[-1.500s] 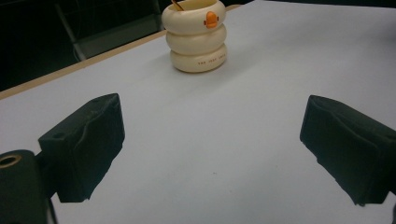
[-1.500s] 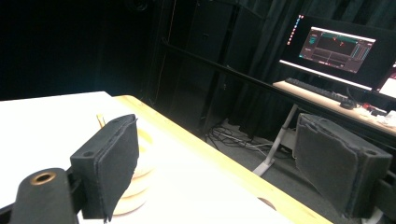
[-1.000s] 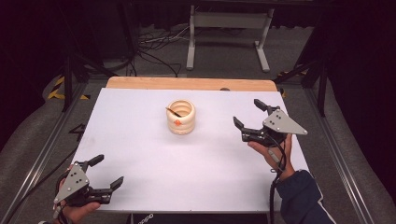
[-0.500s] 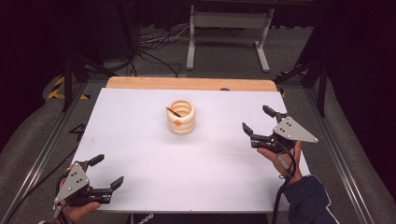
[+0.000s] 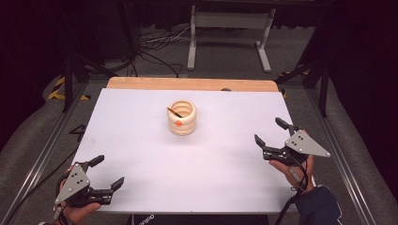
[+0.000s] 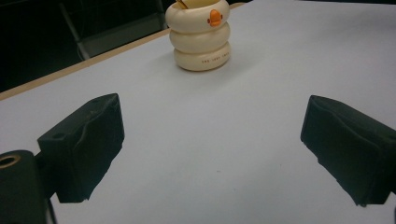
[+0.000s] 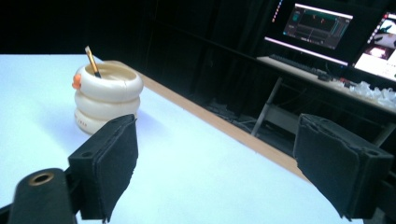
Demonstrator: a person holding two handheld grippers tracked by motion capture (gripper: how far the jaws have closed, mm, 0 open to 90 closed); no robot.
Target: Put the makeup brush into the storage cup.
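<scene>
I have the white table [image 5: 155,187] broad in front of me, its wooden far edge showing; the cream ringed holder [image 5: 181,117] stands upright near the middle, towards the far side, well apart from both grippers; a thin brush [image 5: 174,112] leans inside it, tip up. My left gripper [image 5: 96,174] rests at the near left corner, jaws released and empty; my right gripper [image 5: 273,132] hovers at the right edge, jaws spread wide with nothing between them. I judge the risk lies in the approach: the holder looks light and smooth, so a jaw clipping its side could tip or slide it; the brush is slim and loose, so a pinch off-centre could flick it out.
</scene>
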